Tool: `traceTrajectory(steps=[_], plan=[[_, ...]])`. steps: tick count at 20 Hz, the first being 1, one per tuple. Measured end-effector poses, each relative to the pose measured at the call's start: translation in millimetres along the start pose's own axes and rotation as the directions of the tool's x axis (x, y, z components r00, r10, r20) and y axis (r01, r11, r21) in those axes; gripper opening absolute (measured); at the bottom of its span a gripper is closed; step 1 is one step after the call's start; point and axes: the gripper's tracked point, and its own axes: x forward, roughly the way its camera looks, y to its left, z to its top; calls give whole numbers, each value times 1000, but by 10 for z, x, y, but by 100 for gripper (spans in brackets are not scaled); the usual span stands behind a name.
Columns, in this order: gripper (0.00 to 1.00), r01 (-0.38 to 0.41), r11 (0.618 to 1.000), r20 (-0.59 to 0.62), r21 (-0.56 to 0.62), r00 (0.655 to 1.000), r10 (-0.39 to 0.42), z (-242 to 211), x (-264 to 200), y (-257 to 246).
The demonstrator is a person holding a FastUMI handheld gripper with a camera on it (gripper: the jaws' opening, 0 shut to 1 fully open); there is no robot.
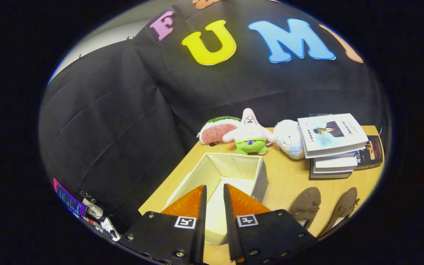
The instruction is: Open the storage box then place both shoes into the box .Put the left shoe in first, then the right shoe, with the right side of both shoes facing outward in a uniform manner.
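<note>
Fingers (214,191) slightly apart, holding nothing

Storage box (234,173): cream fabric, rectangular, open-topped and empty, standing upright directly ahead of and partly beneath the fingers. Two brown shoes (306,203) and (342,209): side by side, just apart, lying flat beside the box, off the right finger.

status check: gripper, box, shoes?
Gripper over the storage box, fingers slightly apart, holding nothing. Box open, looks empty. Both shoes on the table beside it. Nothing blocking.
</note>
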Motion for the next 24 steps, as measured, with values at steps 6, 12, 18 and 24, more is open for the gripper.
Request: traceTrajectory(steps=[6, 12, 18, 24], plan=[[28, 162, 985, 23, 63, 986, -164, -281, -308, -833], [28, 352, 932, -54, 83, 936, -349, -792, -434, -1575], [28, 409, 905, -193, 115, 903, -384, -1272, -272, -1844], [28, 463, 882, -298, 91, 857, -419, -1452, -12, -2098]])
